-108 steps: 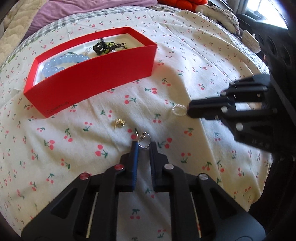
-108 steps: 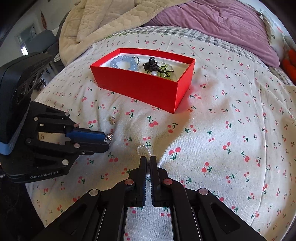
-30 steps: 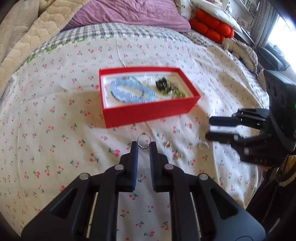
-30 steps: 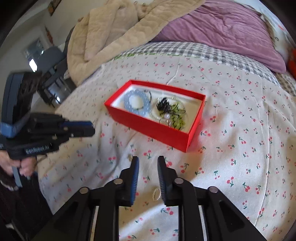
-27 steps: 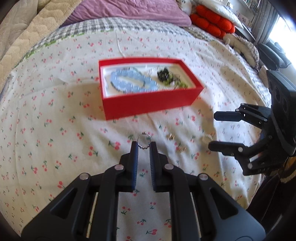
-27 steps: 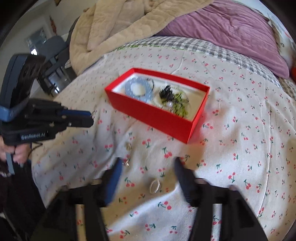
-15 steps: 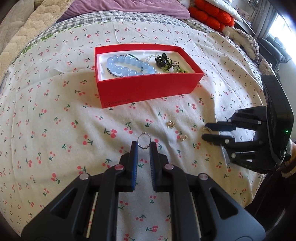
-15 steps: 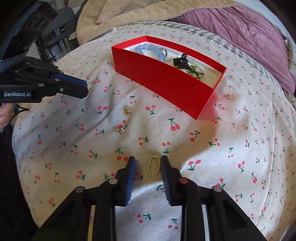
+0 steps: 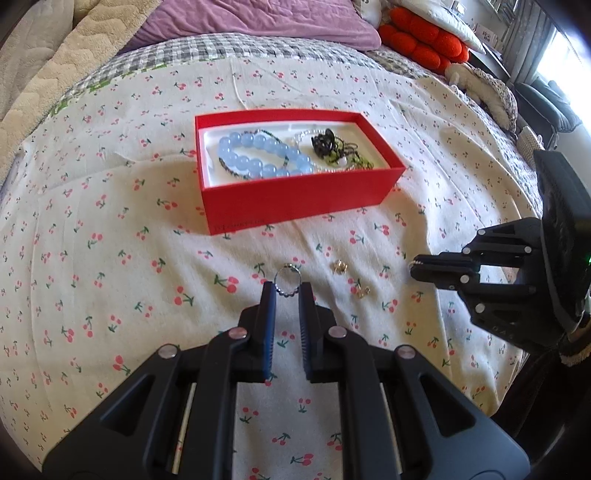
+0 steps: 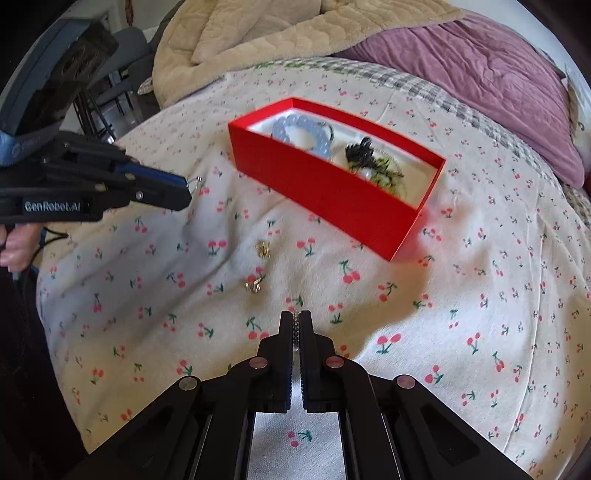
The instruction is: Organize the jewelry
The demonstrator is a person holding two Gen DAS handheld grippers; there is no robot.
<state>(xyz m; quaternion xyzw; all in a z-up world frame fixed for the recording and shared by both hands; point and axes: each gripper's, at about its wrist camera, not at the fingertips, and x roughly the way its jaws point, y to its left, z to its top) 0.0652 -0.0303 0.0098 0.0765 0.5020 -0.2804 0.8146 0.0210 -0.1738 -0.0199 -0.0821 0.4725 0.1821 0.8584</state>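
Observation:
A red box [image 9: 295, 201] on the cherry-print bedspread holds a blue bead bracelet [image 9: 258, 158] and dark tangled jewelry [image 9: 332, 147]; the box also shows in the right wrist view [image 10: 332, 192]. My left gripper [image 9: 287, 290] is shut on a silver beaded ring [image 9: 287, 282], held above the bed in front of the box. My right gripper [image 10: 294, 319] is shut on a pearl bead ring [image 10: 294, 326], seen edge-on between the fingers. Two small gold earrings [image 9: 339, 266] [image 9: 360, 291] lie on the bedspread between the grippers.
A purple pillow [image 9: 258, 22], beige quilt [image 10: 295, 33] and red cushion [image 9: 421, 40] lie beyond the box. The bed edge drops off at right in the left wrist view, behind the right gripper [image 9: 417, 267]. The left gripper [image 10: 184, 192] shows at left in the right wrist view.
My right gripper has closed on the pearl bead ring and lifted it off the bedspread. My left gripper still holds the silver ring and has moved closer to the box.

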